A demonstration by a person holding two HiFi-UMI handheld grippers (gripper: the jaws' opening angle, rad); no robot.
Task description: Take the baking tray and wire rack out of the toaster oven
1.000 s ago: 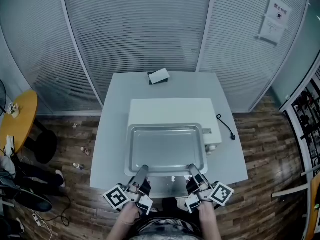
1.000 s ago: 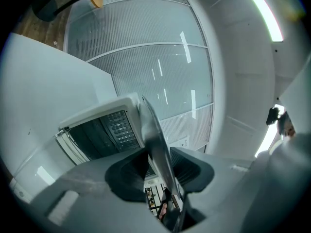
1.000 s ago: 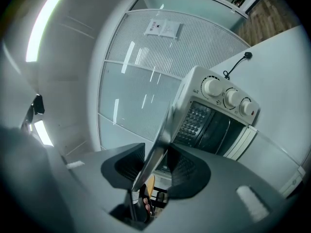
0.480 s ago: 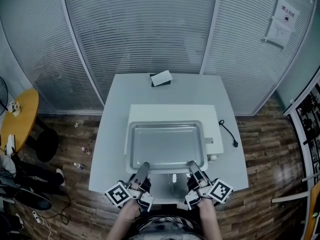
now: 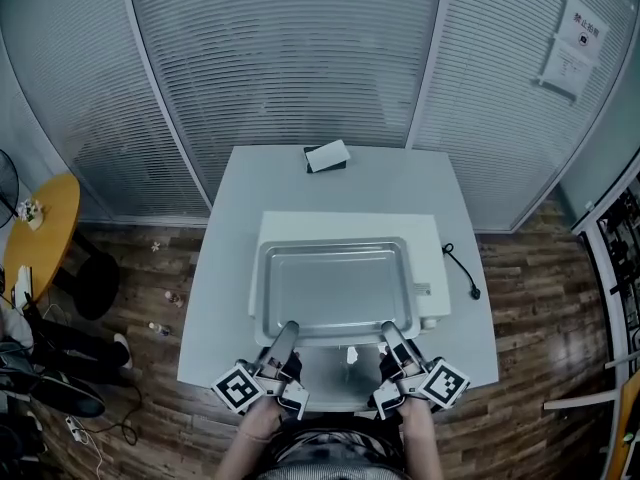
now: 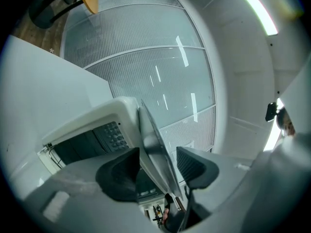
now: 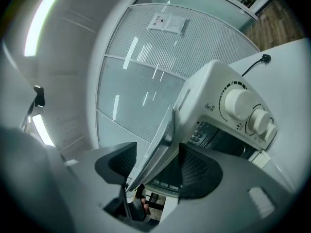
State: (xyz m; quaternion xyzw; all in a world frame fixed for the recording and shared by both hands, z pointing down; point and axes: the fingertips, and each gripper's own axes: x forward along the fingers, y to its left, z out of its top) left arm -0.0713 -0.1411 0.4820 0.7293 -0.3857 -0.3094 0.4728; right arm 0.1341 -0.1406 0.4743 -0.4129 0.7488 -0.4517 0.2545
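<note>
Jaws of your left gripper [image 5: 287, 330] have just been opening and stand spread, the shallow silver metal baking tray's [image 5: 335, 290] rim loose between them at its 7 o'clock. Your right gripper [image 5: 389, 330] does likewise at 5 o'clock. That tray lies over the white toaster oven [image 5: 345, 224], whose dark mouth [image 6: 82, 147] shows only in the gripper views.

The baking tray [image 5: 335, 290] — a shallow silver rectangle with rounded corners and a raised rim — lies level across the top of the white toaster oven [image 5: 350, 226], its near long edge overhanging the oven's front. The oven stands mid-tabletop, closer to the near edge — cavity open and dark, knobs on its right.
</note>
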